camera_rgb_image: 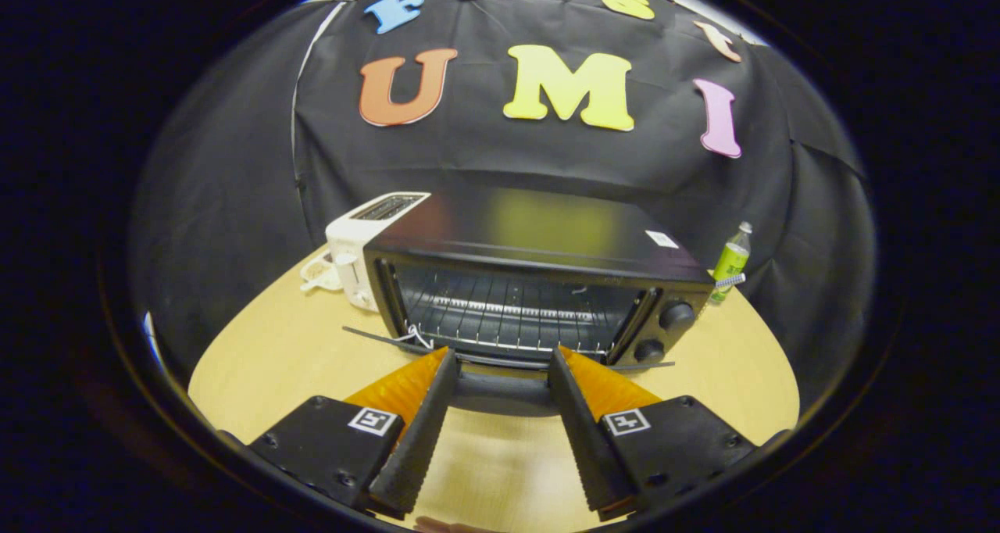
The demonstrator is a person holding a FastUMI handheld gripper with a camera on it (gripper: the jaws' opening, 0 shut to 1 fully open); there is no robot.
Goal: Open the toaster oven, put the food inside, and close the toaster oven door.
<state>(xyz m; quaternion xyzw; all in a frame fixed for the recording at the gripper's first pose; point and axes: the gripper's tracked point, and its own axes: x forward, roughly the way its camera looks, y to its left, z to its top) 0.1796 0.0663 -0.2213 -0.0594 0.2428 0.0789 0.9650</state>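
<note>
The black toaster oven (539, 240) stands on the wooden table (273, 369) just ahead of me. Its door (375, 336) is swung down flat, so the wire rack (508, 318) inside is visible, and nothing lies on the rack. Two knobs (676, 316) sit on its right front panel. My gripper (502, 357) is open. Its fingertips are at the door's front edge, and the dark door handle (500, 383) lies between the fingers. Neither finger presses on anything.
A white slot toaster (359, 240) stands against the oven's left rear side. A green bottle (732, 261) stands to the oven's right, near the black cloth wall. A short white cord (414, 334) lies on the left end of the door.
</note>
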